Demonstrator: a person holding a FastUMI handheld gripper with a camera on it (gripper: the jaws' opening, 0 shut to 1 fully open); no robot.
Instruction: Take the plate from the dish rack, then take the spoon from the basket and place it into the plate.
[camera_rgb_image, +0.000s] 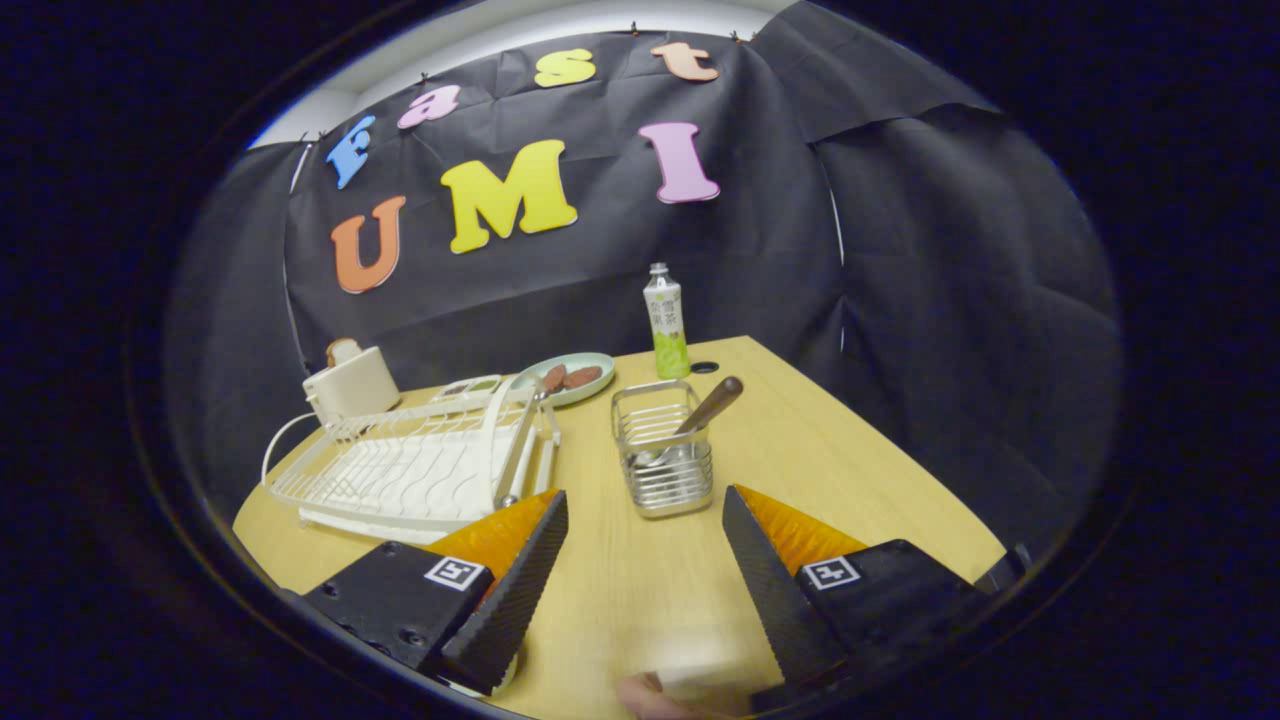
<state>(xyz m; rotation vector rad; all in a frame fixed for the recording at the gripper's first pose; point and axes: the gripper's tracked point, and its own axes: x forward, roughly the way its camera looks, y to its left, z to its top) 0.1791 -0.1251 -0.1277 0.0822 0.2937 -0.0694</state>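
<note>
Tool (645, 530): ribbed wedge fingers, square tag markers, screws.

No word or number can be read with any certainty. The bottle (666, 325) standing at the far side of the counter (850, 470) carries a printed label (664, 318) with a few characters on it, but they are too small and soft to make out. The claw (644, 495), its fingers spread wide apart over the counter and gripping nothing, bears a square black-and-white coded marker on the left finger block (456, 573) and another on the right finger block (832, 573), each a pattern without letters.
</note>
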